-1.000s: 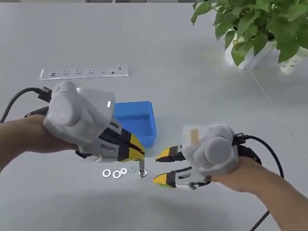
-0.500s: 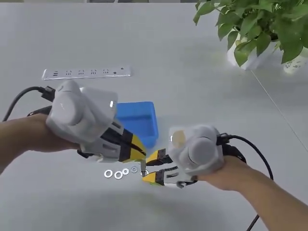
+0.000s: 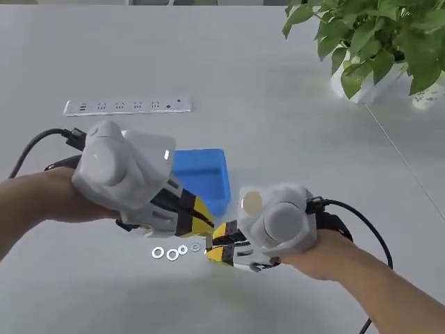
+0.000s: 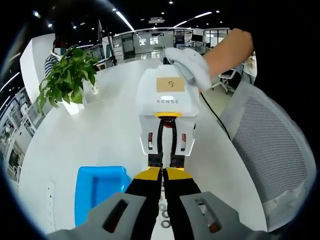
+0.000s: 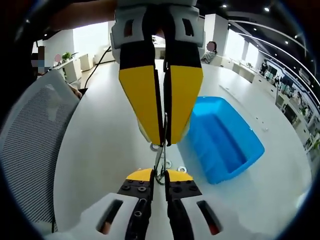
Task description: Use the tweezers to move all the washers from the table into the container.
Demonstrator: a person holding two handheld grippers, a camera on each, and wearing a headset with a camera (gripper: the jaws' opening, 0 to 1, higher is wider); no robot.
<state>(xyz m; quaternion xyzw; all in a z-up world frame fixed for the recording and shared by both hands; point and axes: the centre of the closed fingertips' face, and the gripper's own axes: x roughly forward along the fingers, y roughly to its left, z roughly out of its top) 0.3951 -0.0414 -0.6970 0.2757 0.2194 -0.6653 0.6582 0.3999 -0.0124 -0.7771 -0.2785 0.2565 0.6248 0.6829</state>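
Tweezers (image 5: 161, 150) are clamped by left gripper (image 5: 162, 142) and right gripper (image 5: 159, 176) alike. Washers (image 3: 172, 255) are seen at blue container's (image 3: 221, 195) 7 o'clock.

In the head view the left tongs (image 3: 206, 221) cover the near left corner of the container (image 3: 208, 170). Just in front of the container, the tweezers (image 5: 160, 160) are almost wholly hidden between these and the right tongs (image 3: 217, 248), which also cover one end of the row of washers (image 3: 172, 252). The plant (image 3: 375, 35) far behind the container is cut by the edge.
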